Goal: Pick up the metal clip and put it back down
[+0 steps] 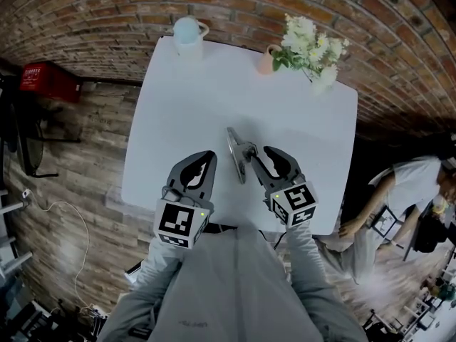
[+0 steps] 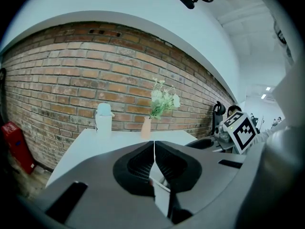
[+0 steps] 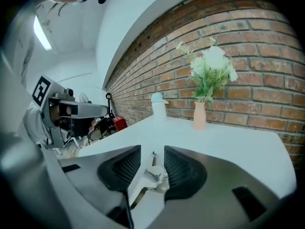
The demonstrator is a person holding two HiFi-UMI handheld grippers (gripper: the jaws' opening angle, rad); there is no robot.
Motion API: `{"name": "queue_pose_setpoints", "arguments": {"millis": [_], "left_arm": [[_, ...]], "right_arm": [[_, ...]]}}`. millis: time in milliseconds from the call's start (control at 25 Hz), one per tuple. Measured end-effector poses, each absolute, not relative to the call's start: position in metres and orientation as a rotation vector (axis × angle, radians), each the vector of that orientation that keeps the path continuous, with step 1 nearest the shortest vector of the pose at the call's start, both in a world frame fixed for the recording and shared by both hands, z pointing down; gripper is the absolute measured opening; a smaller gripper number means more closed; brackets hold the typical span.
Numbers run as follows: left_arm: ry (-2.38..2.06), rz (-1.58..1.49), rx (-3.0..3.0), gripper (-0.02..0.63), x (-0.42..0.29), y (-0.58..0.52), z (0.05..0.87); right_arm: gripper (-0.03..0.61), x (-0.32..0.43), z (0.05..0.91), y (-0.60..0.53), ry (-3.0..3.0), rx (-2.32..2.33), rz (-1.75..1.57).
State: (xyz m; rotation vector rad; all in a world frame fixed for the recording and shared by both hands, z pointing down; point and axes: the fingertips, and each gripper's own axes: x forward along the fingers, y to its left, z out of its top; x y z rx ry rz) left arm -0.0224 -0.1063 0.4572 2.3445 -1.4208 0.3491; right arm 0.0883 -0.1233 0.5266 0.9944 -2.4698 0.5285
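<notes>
Jaws of the right gripper [image 3: 152,152] stand apart, the metal clip [image 3: 153,176] lying between them on the white table [image 1: 199,98], reaching toward eleven o'clock. I see the left gripper [image 2: 154,144] closed. Lettering on the red box [image 1: 48,79] is unreadable.

Place: looks like a lab or studio workroom, dressed up like a café corner.
Walls: bare red brick wall [image 1: 92,6]; white ceiling with a strip light [image 3: 42,32].
Floor: wood planks [image 1: 78,162], with a loose cable [image 1: 68,223] trailing across.
Furniture: white table [image 1: 185,120] against the brick, holding a vase of flowers [image 1: 306,45] and a pale bottle [image 1: 188,35].
Others: another person [image 1: 399,191] at the right, among equipment.
</notes>
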Motion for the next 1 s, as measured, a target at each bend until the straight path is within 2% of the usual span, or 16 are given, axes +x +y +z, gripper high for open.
{"name": "queue_pose_setpoints", "arguments": {"millis": [360, 720, 960, 1000], "left_arm": [[-1.397, 0.360, 2.332, 0.031, -0.018, -0.109, 0.476], [-1.360, 0.373, 2.300, 0.030, -0.014, -0.110, 0.496], [-1.361, 0.368, 2.295, 0.031, -0.017, -0.113, 0.499], [-1.361, 0.368, 2.295, 0.030, -0.017, -0.113, 0.499]], "right_arm": [[0.194, 0.083, 0.580, -0.127, -2.408, 0.966, 0.617], [0.192, 0.077, 0.621, -0.127, -2.324, 0.943, 0.743], [0.169, 0.070, 0.627, -0.126, -2.302, 0.934, 0.753], [0.149, 0.069, 0.626, -0.126, -2.307, 0.933, 0.748]]}}
